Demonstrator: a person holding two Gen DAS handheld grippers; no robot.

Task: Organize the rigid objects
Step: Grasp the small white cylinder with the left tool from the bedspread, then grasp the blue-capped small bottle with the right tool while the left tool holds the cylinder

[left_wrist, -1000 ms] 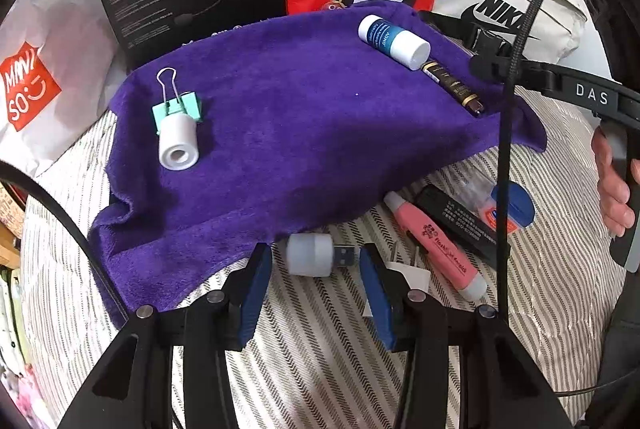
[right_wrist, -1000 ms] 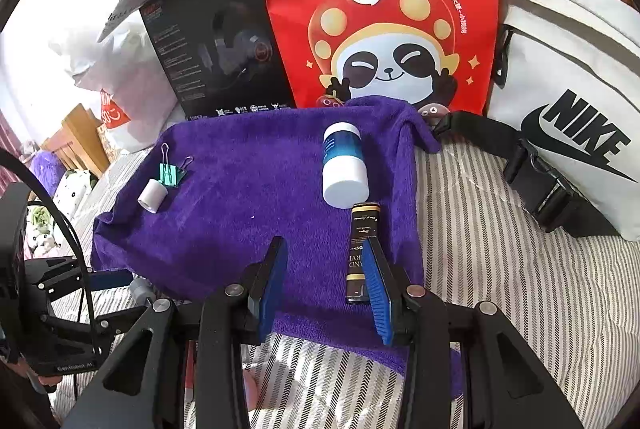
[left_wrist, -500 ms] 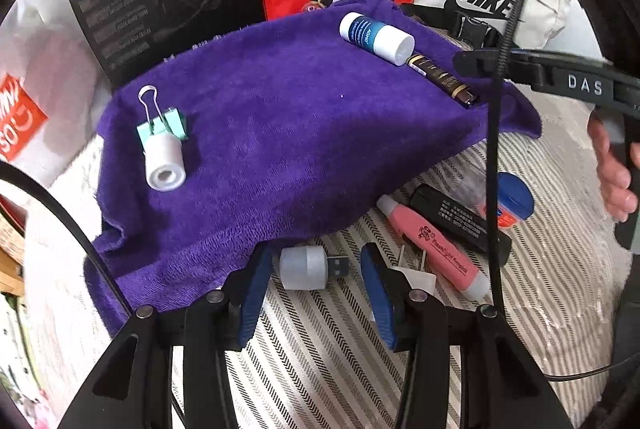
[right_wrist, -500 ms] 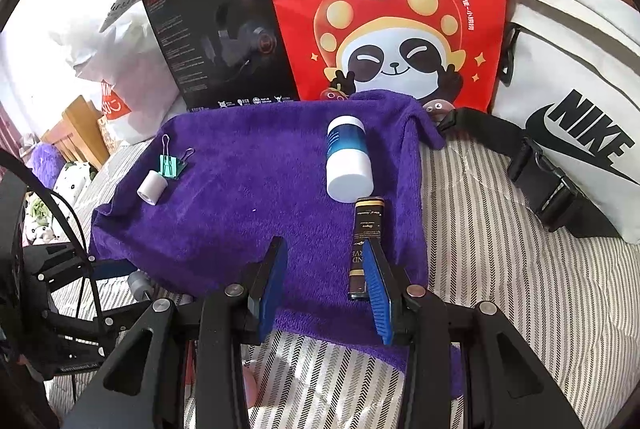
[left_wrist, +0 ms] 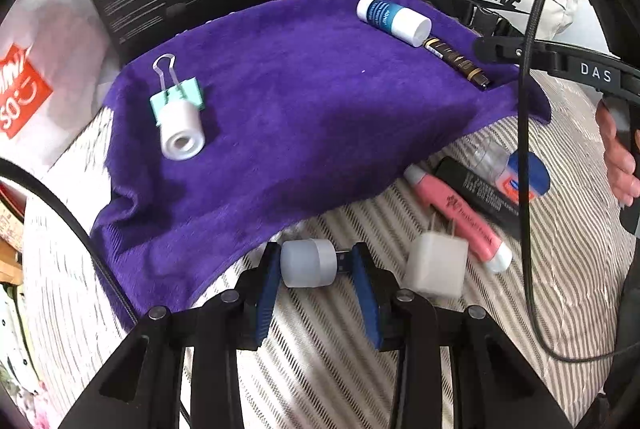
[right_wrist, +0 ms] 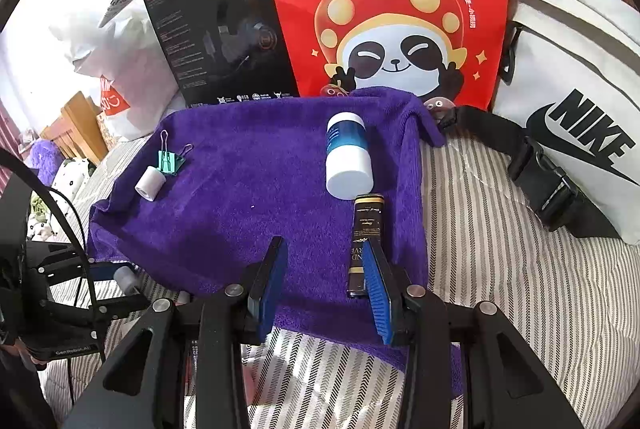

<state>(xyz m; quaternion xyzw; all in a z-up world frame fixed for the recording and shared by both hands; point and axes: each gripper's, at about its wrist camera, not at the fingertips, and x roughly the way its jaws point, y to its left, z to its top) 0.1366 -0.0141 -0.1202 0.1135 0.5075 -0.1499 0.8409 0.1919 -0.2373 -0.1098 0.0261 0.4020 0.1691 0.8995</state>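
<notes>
My left gripper [left_wrist: 316,261] is at the near edge of the purple towel [left_wrist: 300,109], over the striped bedding. Its jaws are closing on a small white USB light [left_wrist: 308,263]: one blue pad touches the cap, the other the plug tip. On the towel lie a white roll [left_wrist: 182,131], a teal binder clip [left_wrist: 180,97], a blue-and-white bottle [left_wrist: 394,17] and a dark tube [left_wrist: 458,63]. My right gripper [right_wrist: 324,269] hovers open over the towel [right_wrist: 240,197]. The dark tube [right_wrist: 366,229] lies just inside its right finger, not gripped.
On the bedding right of the left gripper lie a white charger plug [left_wrist: 438,265], a pink highlighter [left_wrist: 456,213], a black tube [left_wrist: 476,185] and a blue-capped item [left_wrist: 524,173]. A black box [right_wrist: 216,41], red panda bag [right_wrist: 392,21] and white bag [right_wrist: 568,77] stand behind the towel.
The left jaws have narrowed onto the USB light, which now sits between the pads. The white charger plug has come into view beside the right finger. The right gripper has kept still.
</notes>
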